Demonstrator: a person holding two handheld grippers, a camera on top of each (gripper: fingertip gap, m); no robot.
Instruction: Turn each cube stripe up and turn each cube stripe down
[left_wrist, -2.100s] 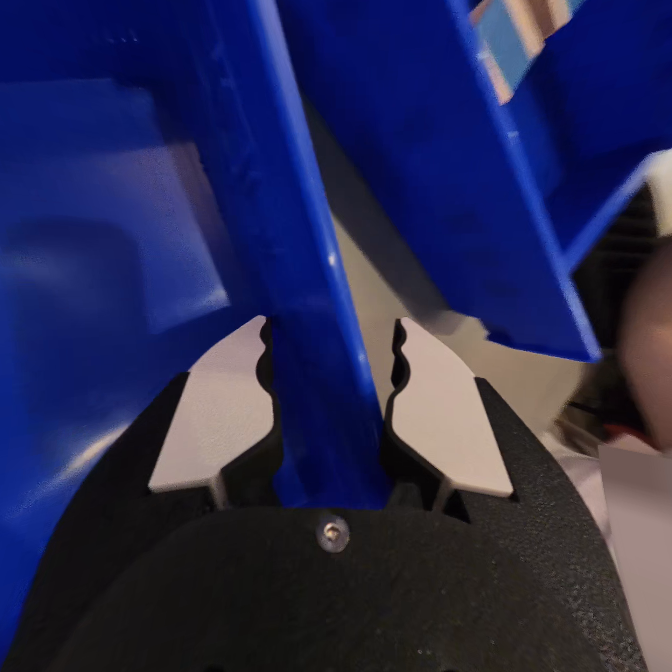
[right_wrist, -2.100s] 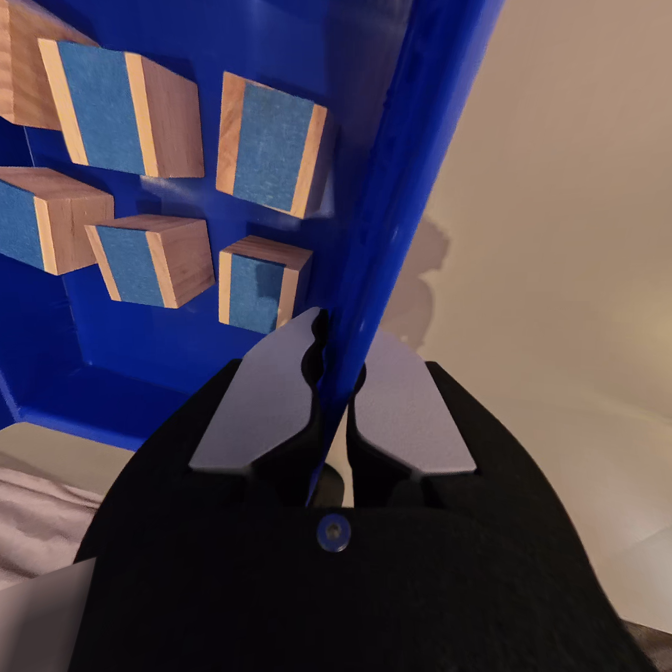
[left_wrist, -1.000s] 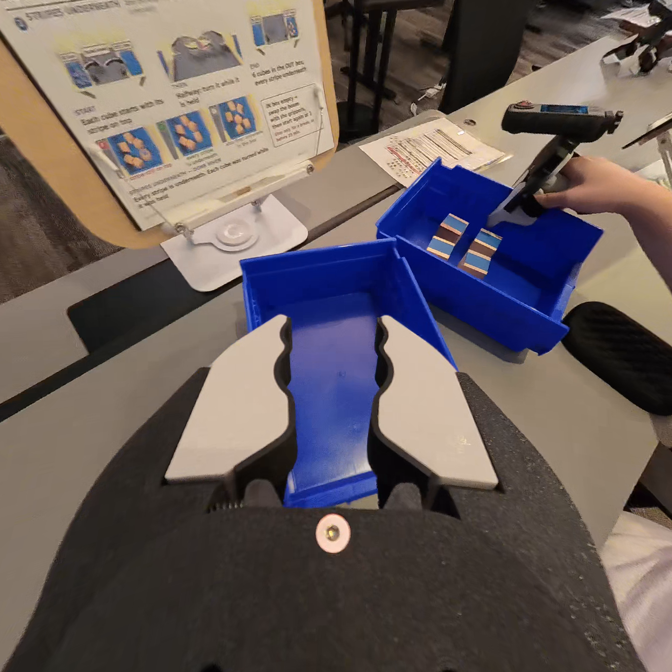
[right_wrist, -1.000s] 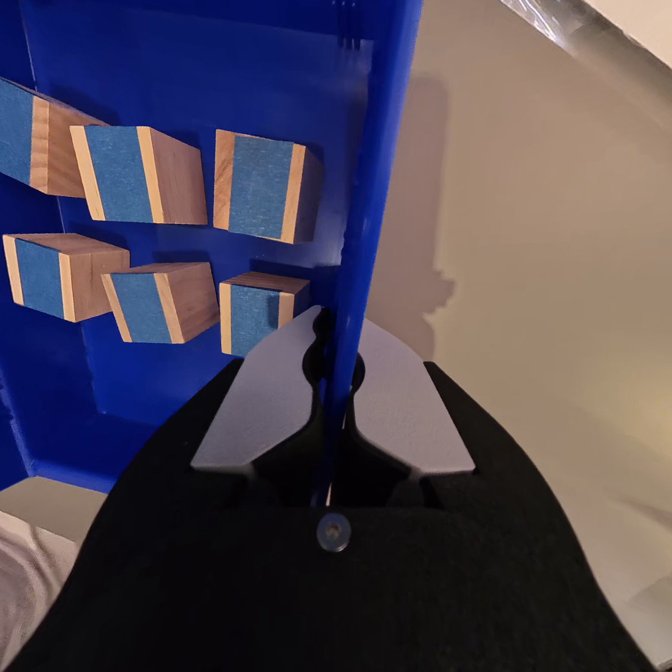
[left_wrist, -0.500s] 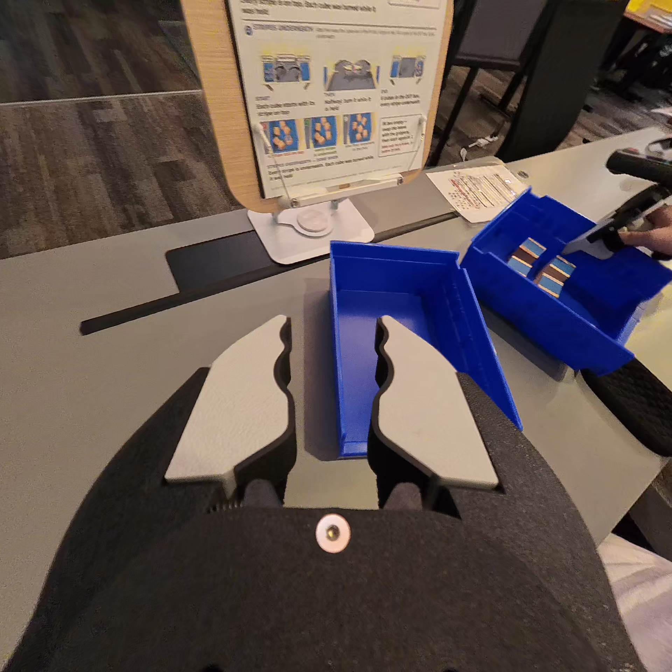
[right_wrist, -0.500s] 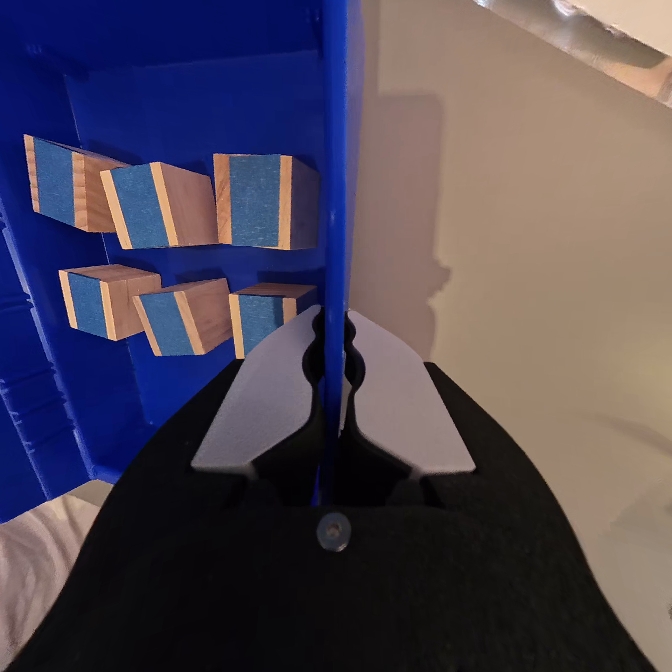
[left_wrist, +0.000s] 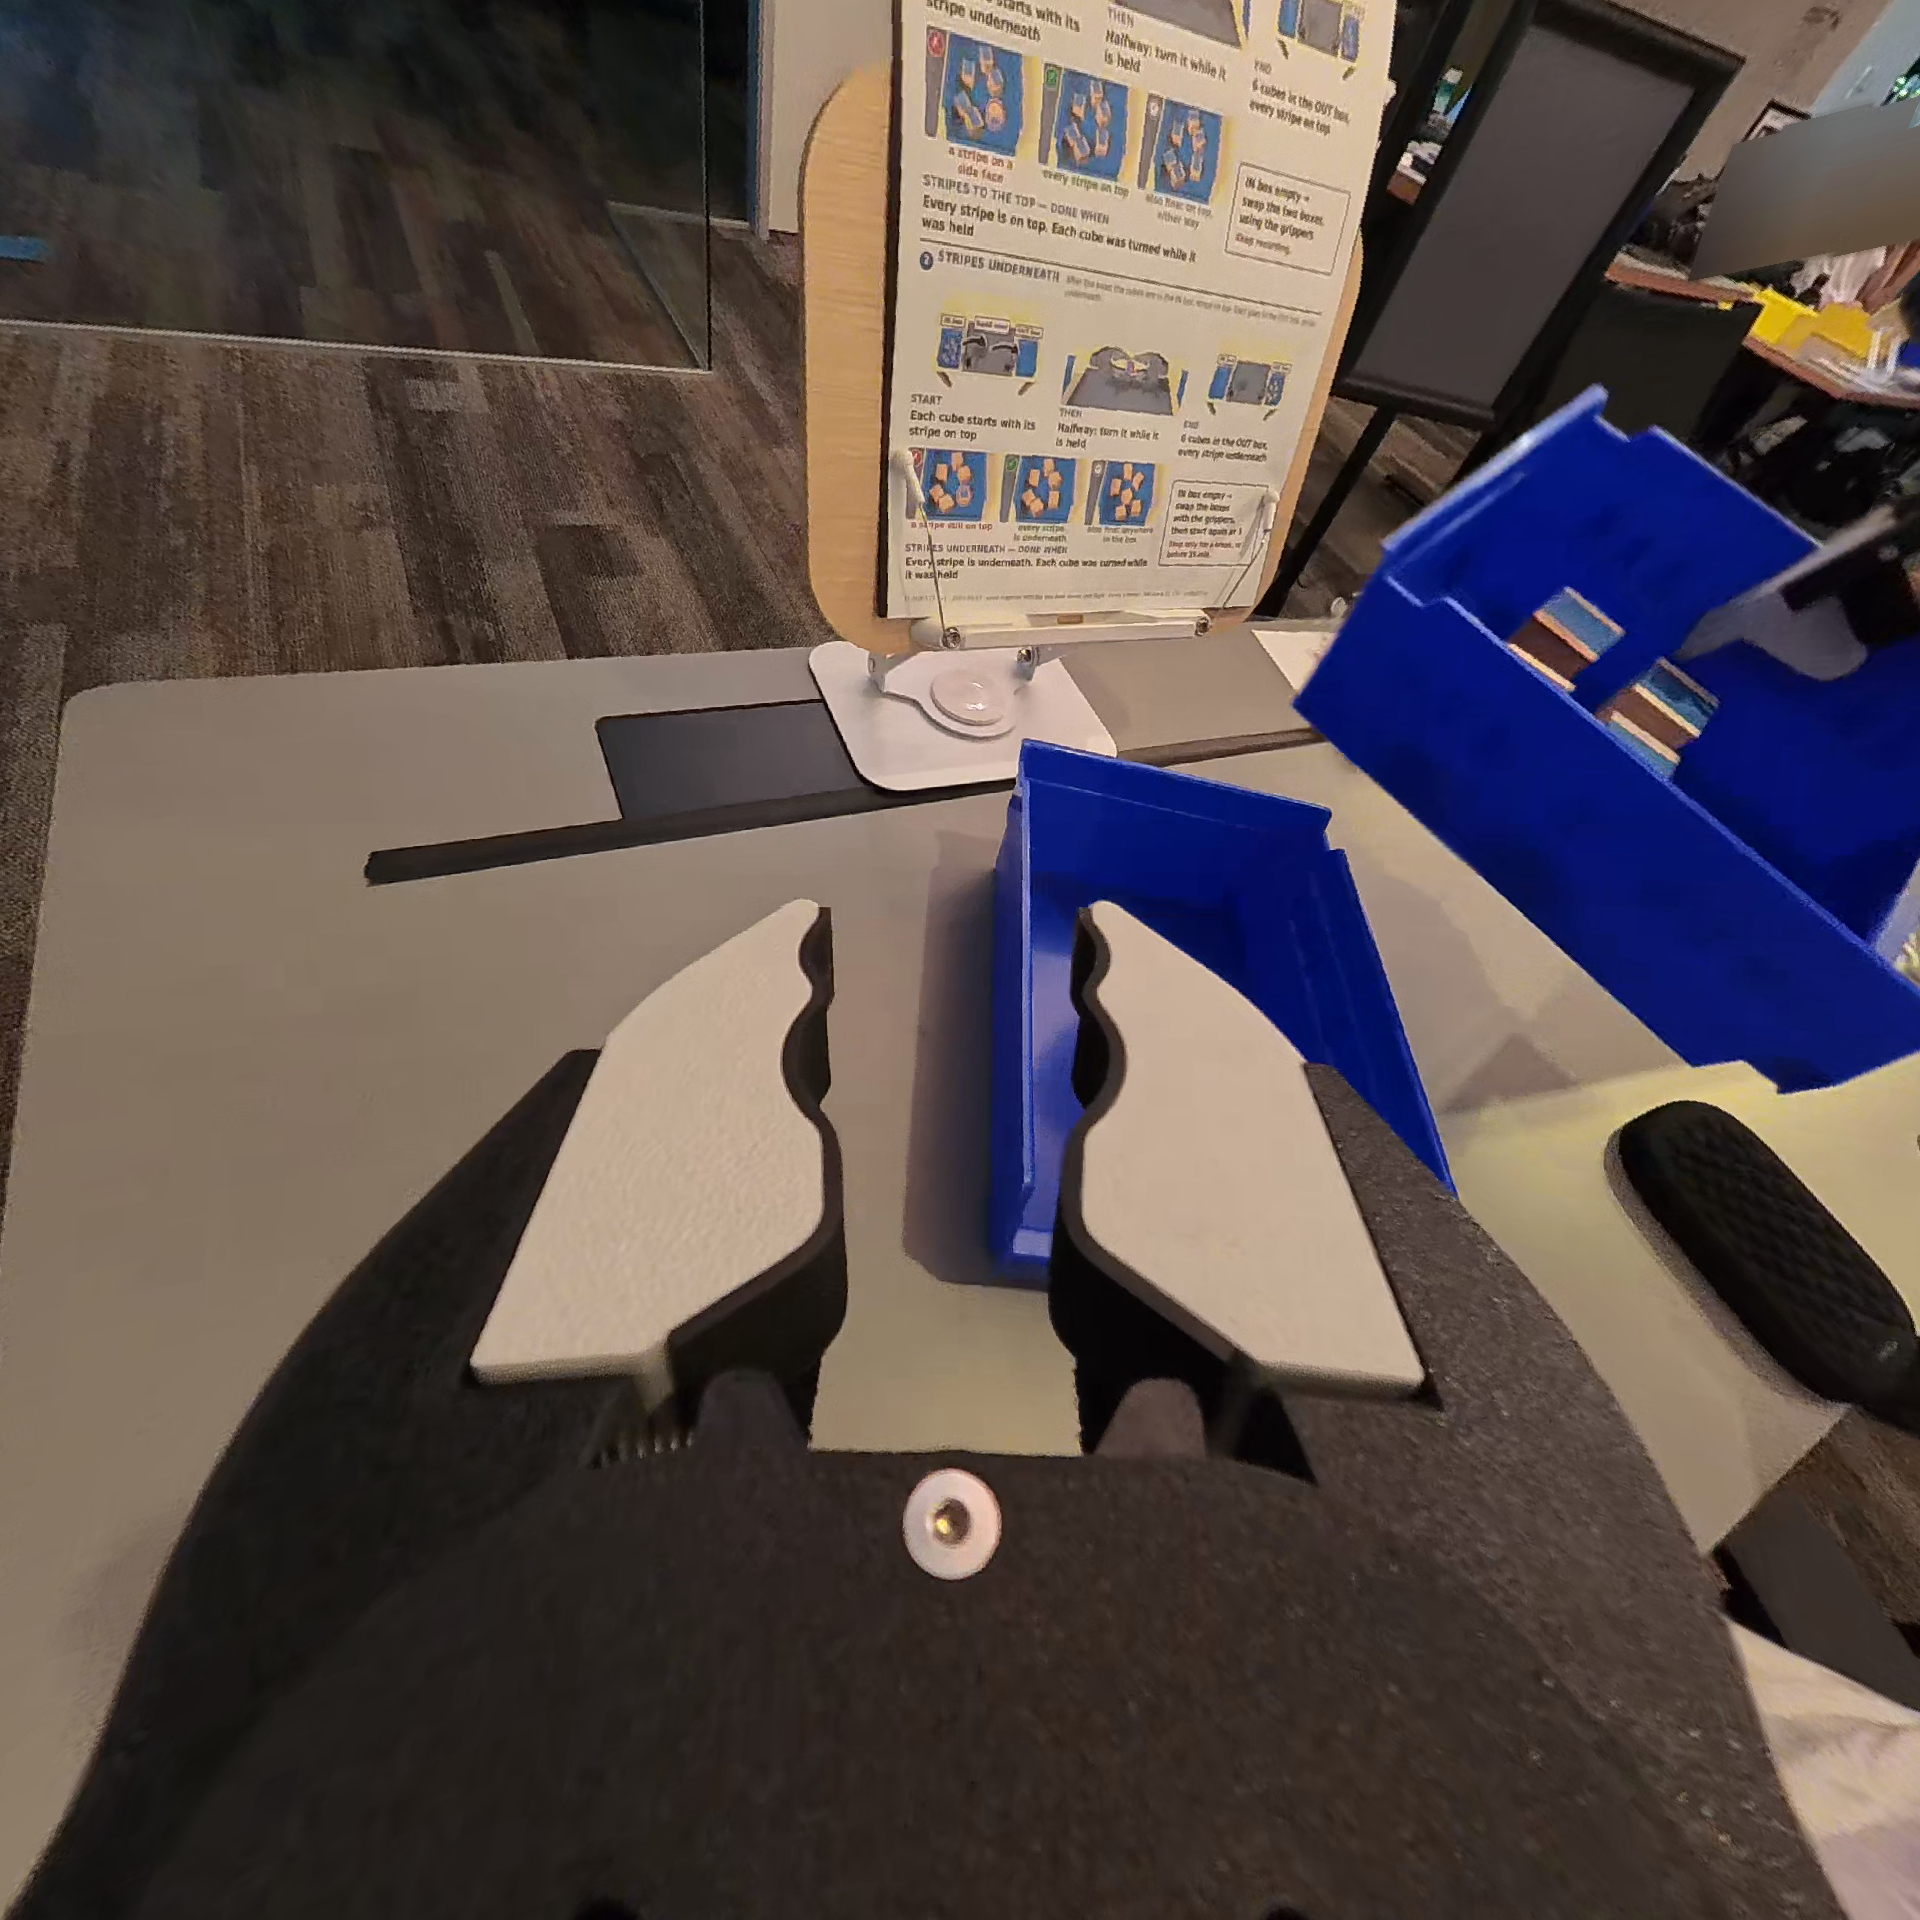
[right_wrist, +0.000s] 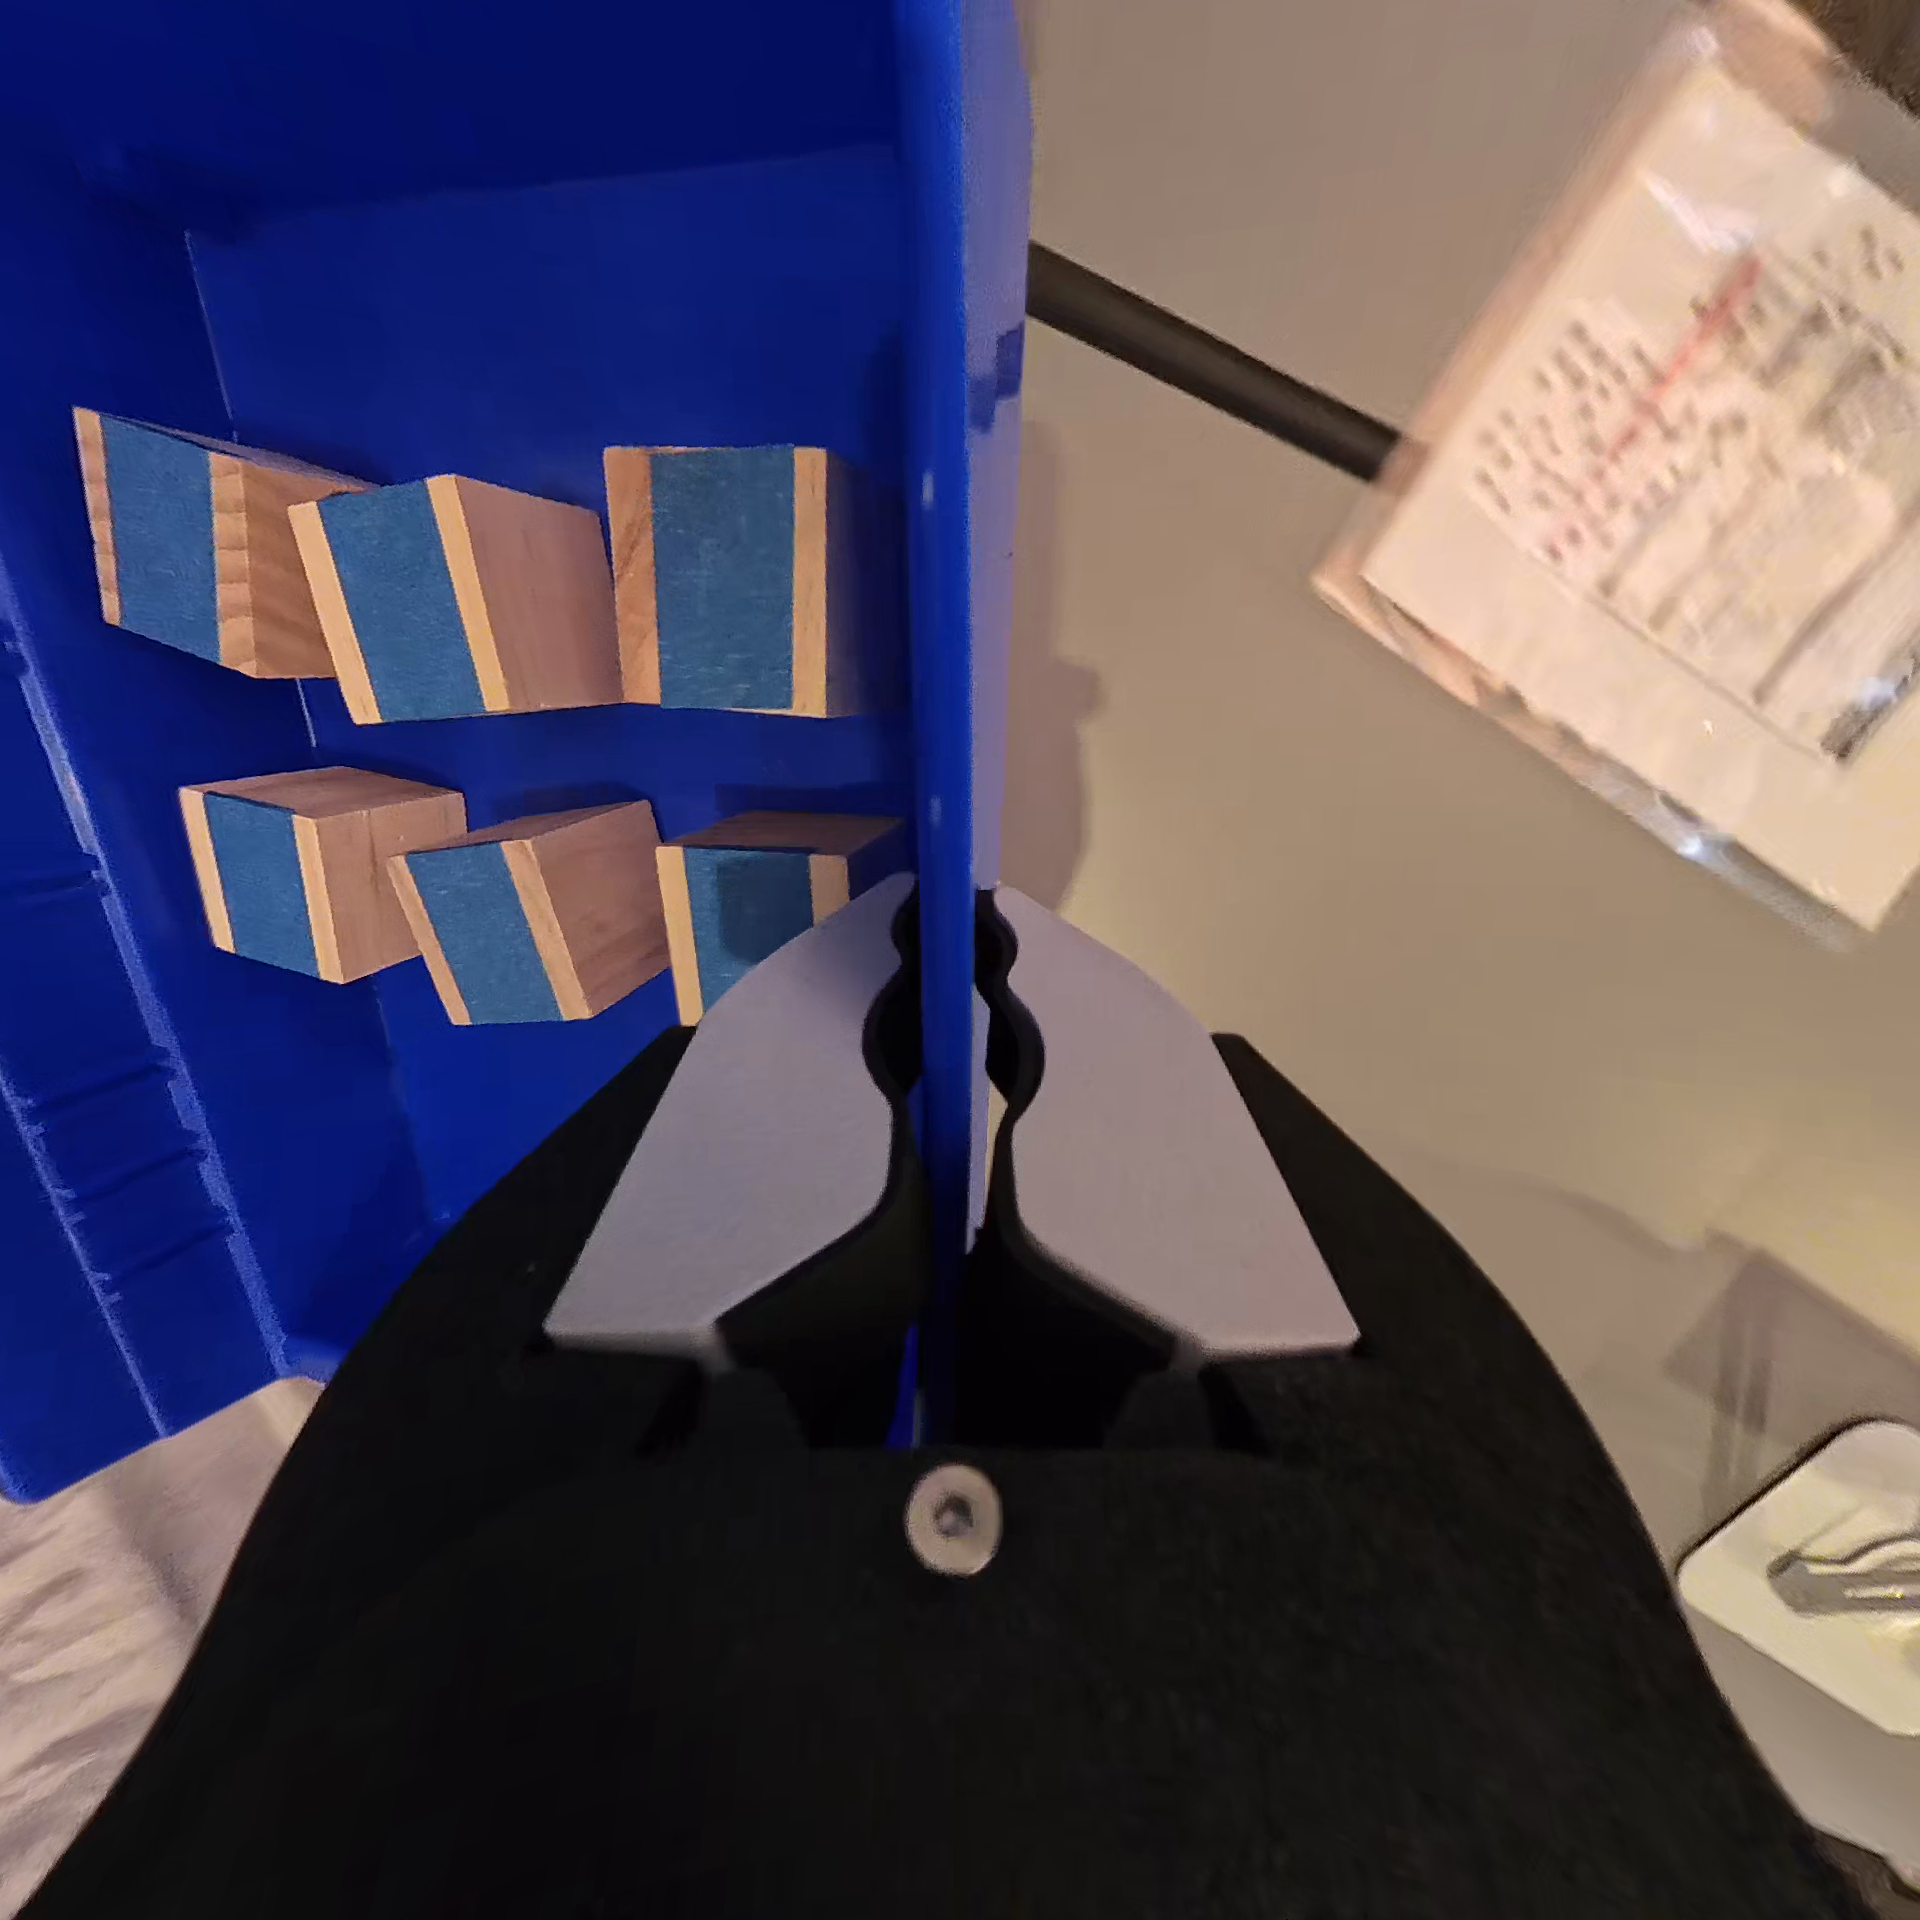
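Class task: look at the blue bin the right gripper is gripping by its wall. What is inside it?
Six wooden cubes, each with a blue stripe facing the camera, lie in the blue bin. The right gripper covers part of the nearest cube.

Grey table (left_wrist: 312, 935), wood-pattern floor (left_wrist: 364, 468), glass partition (left_wrist: 416, 156), dark chair (left_wrist: 1558, 239) behind
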